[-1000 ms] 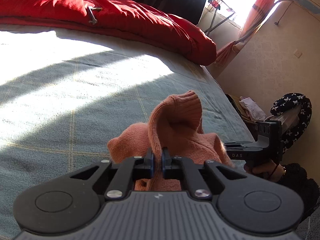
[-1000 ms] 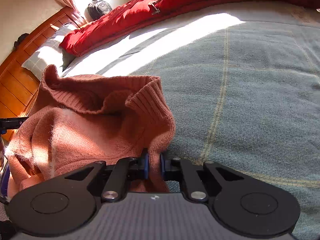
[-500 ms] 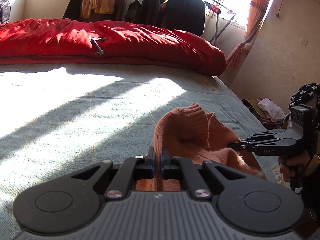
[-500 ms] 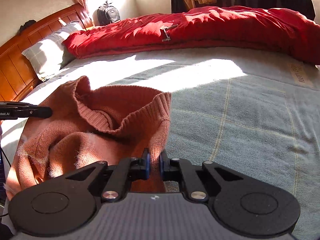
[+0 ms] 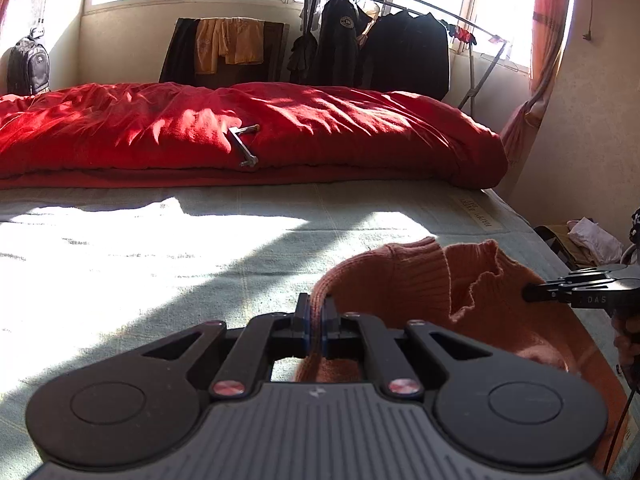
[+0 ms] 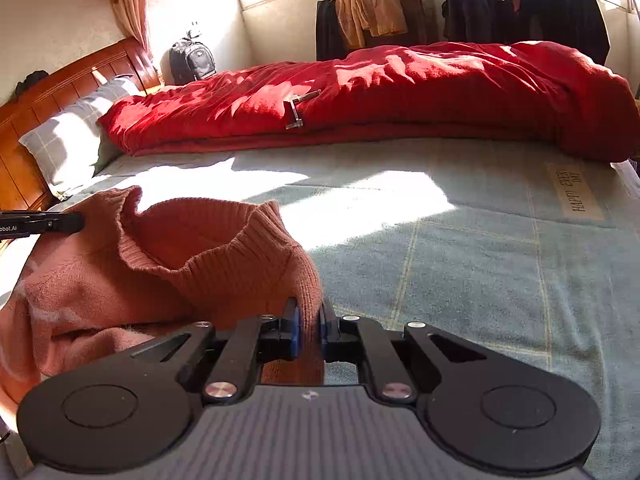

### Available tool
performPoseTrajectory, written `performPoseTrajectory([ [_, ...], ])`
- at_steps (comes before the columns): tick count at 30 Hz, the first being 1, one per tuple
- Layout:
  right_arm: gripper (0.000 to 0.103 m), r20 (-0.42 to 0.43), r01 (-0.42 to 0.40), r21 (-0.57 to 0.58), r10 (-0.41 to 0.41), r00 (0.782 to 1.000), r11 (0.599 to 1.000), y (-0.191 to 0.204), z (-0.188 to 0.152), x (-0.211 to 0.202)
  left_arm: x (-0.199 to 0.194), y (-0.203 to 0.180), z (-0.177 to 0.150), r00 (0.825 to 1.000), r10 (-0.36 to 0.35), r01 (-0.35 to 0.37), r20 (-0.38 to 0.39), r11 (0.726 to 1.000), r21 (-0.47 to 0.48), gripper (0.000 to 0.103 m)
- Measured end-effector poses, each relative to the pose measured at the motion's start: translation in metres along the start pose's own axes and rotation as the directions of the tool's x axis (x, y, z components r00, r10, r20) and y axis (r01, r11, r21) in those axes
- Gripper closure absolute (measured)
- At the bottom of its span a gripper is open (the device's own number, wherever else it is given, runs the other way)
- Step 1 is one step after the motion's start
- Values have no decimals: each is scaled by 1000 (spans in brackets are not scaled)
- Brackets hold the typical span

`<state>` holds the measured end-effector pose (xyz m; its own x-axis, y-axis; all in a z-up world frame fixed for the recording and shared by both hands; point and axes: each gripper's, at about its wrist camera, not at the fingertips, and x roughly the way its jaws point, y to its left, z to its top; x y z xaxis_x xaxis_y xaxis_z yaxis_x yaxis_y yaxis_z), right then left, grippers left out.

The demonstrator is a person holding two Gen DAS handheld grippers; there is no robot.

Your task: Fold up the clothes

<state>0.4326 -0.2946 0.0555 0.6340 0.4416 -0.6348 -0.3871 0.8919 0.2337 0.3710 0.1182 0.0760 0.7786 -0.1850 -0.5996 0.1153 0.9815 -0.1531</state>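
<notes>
sweater (image 5: pixel 472 300), salmon-pink ribbed knit, held above the near edge of a pale blue bed cover (image 5: pixel 200 248). left gripper (image 5: pixel 315 322) is clamped tight on one ribbed fold; right gripper (image 6: pixel 308 330) is pinched on another, nearly closed. the garment spans sideways between the two grips, ribbed collar slack in the middle, body hanging toward the person. both hands are equally engaged, so laying it flat likely means drawing them apart along that span.
</notes>
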Motion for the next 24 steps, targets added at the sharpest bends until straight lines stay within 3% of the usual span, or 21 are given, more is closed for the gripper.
performPoseTrajectory([
  [9,97,99,138,-42,-134,986,989,-12,65,13,45,5,46,993,116,-118,38,992,55,100],
  [10,103,97,144,-33,-140,985,989,-14,68,18,51,3,49,990,132,-135,46,988,69,100],
  [12,103,79,149,-13,-147,986,989,-19,73,30,66,3,48,986,165,-167,32,983,72,100],
  [14,103,61,154,7,-154,986,988,-24,78,42,84,8,40,983,184,-182,-17,981,61,90],
  [17,95,-16,163,27,-163,986,986,-26,62,64,111,23,19,973,196,-194,-125,981,31,90],
  [20,87,-98,189,-21,-191,977,982,-17,39,79,118,38,1,959,221,-221,-176,975,19,90],
  [24,57,-153,189,-69,-197,968,980,-4,17,81,102,52,-10,963,186,-198,-195,979,-44,89],
])
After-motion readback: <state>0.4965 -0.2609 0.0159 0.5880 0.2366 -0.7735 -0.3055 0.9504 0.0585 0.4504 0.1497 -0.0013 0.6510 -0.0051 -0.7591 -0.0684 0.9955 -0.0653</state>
